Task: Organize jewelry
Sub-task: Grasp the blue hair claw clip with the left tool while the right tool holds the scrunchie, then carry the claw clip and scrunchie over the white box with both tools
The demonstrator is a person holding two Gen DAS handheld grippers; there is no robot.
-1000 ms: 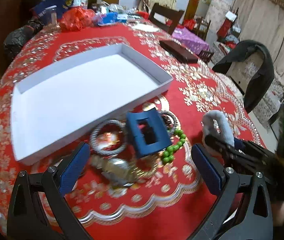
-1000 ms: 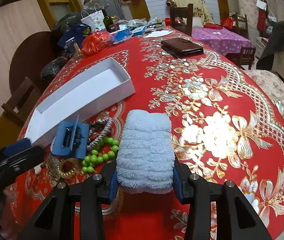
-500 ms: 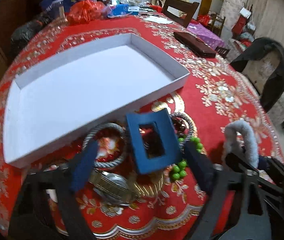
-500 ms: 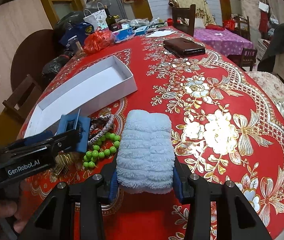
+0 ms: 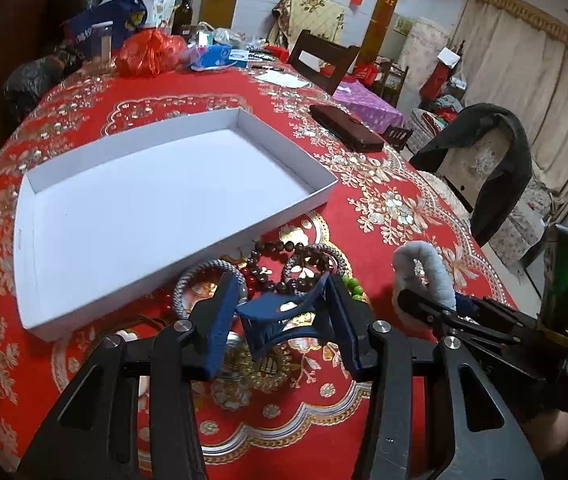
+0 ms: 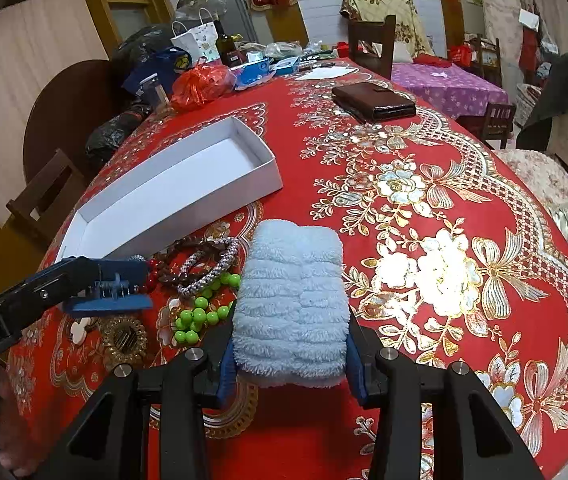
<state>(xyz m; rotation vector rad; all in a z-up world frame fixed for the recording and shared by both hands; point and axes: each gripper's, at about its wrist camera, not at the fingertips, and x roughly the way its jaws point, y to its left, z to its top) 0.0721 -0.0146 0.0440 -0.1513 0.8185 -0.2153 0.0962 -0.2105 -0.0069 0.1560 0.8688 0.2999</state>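
Note:
My left gripper [image 5: 280, 320] is shut on a blue hair claw clip [image 5: 276, 316] and holds it just above the jewelry pile; it also shows in the right wrist view [image 6: 112, 288]. My right gripper [image 6: 289, 340] is shut on a fluffy light-blue hair band [image 6: 289, 304], seen from the side in the left wrist view [image 5: 423, 276]. On the red cloth lie silver rope bracelets [image 6: 212, 268], dark wooden beads [image 5: 276, 248], green beads [image 6: 196, 320] and a gold watch [image 6: 124, 336]. A white open box [image 5: 164, 200] stands empty behind the pile.
A brown wallet [image 6: 375, 102] lies far back on the red patterned tablecloth [image 6: 423, 220]. Bags, a bottle and clutter [image 5: 152, 48] crowd the far edge. Chairs [image 5: 483, 168] stand to the right of the table.
My left gripper came down over the blue claw clip, shut on it and lifted it off the pile. My right gripper has kept still with the fluffy band.

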